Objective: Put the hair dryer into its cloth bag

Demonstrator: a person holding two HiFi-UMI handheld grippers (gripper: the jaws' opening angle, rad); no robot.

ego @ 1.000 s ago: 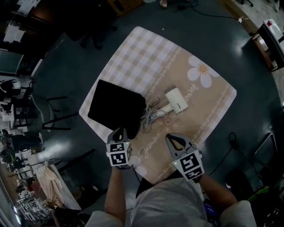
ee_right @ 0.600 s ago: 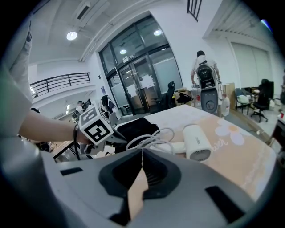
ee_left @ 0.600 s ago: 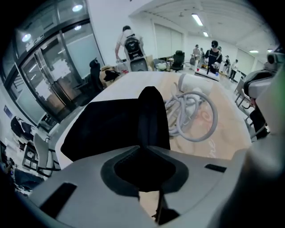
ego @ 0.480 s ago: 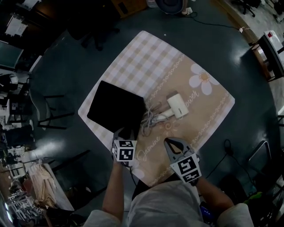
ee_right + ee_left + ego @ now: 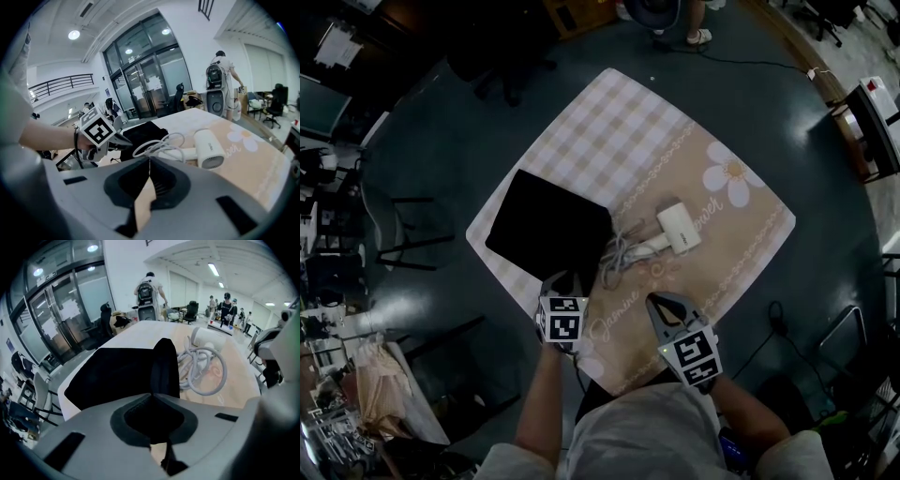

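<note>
Left gripper view, jaws just closed on bag (image 5: pixel 112 376)

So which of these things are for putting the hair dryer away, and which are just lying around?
For the job: hair dryer, its cord, black cloth bag.

Just lying about: flowery tablecloth underneath, office chair, backpack on a person far off.
</note>
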